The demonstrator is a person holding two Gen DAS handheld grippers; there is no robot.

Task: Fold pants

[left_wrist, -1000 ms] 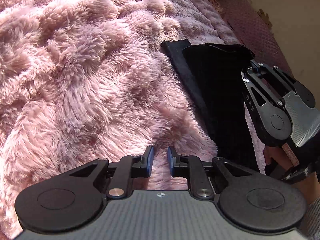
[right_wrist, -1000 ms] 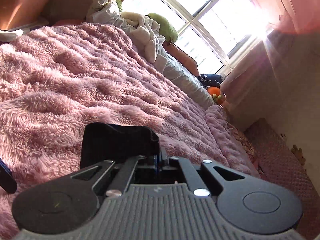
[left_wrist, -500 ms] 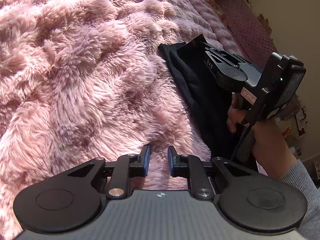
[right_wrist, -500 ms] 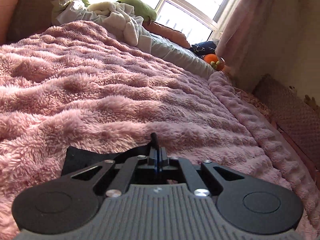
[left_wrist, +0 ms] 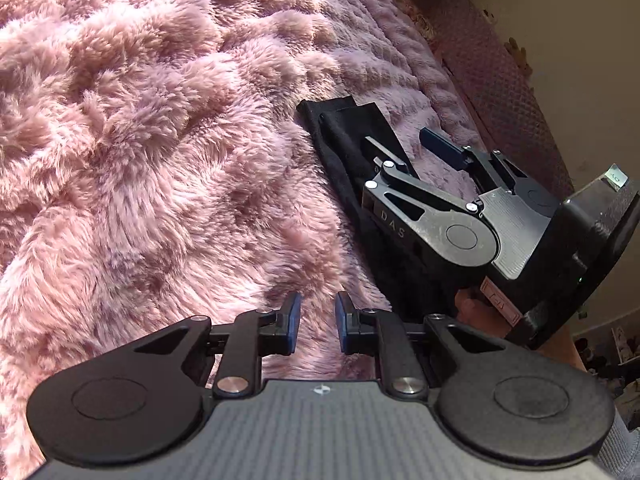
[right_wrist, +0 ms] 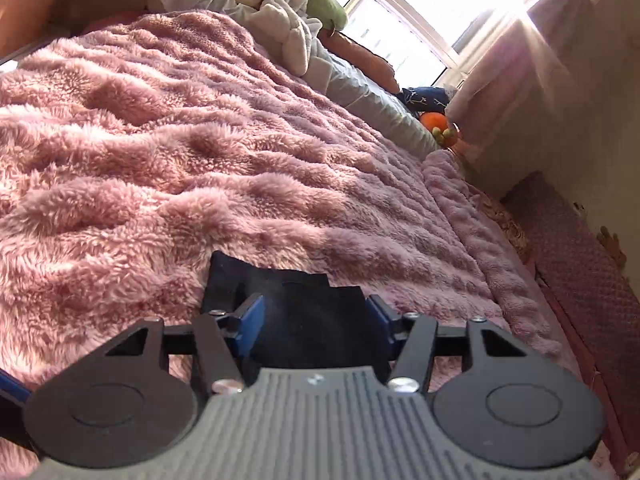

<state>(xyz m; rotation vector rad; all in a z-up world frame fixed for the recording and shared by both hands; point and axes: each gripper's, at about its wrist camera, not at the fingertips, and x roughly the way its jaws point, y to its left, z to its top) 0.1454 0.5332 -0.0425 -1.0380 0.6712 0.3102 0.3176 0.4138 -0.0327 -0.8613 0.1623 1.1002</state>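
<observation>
We see the black pants [left_wrist: 352, 168] lying in a narrow folded strip on the pink fluffy blanket [left_wrist: 160, 140]. Our right gripper [right_wrist: 314, 320] hovers over them, jaws spread wide, holding nothing; our left gripper [left_wrist: 317, 322] beside them stands partly open, empty.

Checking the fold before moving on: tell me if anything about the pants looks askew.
The folded end of the black pants is uneven: the top layer sits offset, so its edges step instead of lining up. The right gripper is open above them.
</observation>
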